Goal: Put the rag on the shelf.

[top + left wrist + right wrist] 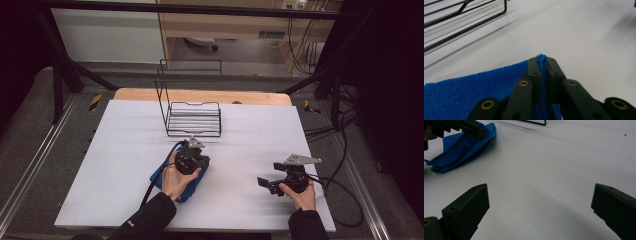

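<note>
Where the high view looks down on the white surface (pixel 125 150), the left gripper (pixel 192 150) sits over a blue cloth (pixel 192 187) just in front of the black wire rack (pixel 194 119), while the right gripper (pixel 267 183) rests well apart at the right, fingers spread. Left gripper view: fingers (pixel 534 70) closed on a pinched fold of the cloth (pixel 461 95), the rest lying flat on the surface, rack wires (pixel 461 15) at upper left. Right gripper view: fingers (pixel 469 207) wide open over bare surface, nothing between them; cloth (pixel 456 150) at upper left, left gripper's tip (pixel 481 132) on its edge.
</note>
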`<action>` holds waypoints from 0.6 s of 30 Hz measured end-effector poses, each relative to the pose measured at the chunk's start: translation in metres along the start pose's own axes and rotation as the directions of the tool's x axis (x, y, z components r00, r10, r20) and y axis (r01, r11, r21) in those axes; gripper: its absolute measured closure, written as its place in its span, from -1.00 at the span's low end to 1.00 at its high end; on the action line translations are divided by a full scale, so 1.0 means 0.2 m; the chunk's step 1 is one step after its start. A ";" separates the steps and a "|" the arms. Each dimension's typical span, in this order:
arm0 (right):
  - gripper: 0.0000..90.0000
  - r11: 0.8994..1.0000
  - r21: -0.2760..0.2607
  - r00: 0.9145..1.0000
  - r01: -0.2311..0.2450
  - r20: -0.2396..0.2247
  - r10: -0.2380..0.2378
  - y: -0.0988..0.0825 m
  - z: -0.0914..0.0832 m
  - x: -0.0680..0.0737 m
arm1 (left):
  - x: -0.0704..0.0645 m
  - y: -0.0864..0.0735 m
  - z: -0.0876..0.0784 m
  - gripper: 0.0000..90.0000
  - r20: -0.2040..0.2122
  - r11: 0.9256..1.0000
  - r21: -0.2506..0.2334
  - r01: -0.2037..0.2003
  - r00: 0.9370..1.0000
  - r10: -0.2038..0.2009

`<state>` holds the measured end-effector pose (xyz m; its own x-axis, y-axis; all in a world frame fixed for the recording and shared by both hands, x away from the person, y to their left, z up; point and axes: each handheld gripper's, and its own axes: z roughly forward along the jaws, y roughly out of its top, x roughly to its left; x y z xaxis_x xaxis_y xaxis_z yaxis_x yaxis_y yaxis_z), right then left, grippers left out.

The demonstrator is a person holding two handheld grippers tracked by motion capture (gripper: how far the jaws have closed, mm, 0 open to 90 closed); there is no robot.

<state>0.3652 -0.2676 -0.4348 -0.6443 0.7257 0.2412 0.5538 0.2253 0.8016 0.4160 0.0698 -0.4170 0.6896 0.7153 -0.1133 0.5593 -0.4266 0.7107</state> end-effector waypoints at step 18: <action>-0.95 1.000 -0.002 1.000 0.004 0.004 -0.004 0.00 0.00 0.00 | 0.05 0.00 -0.07 0.00 0.051 0.997 -0.007 -0.080 0.996 0.080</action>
<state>0.3649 -0.2671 -0.4355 -0.6443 0.7275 0.2358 0.5504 0.2269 0.8035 0.4165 0.0839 -0.4083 0.7545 0.6500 -0.0912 0.4995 -0.4785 0.7222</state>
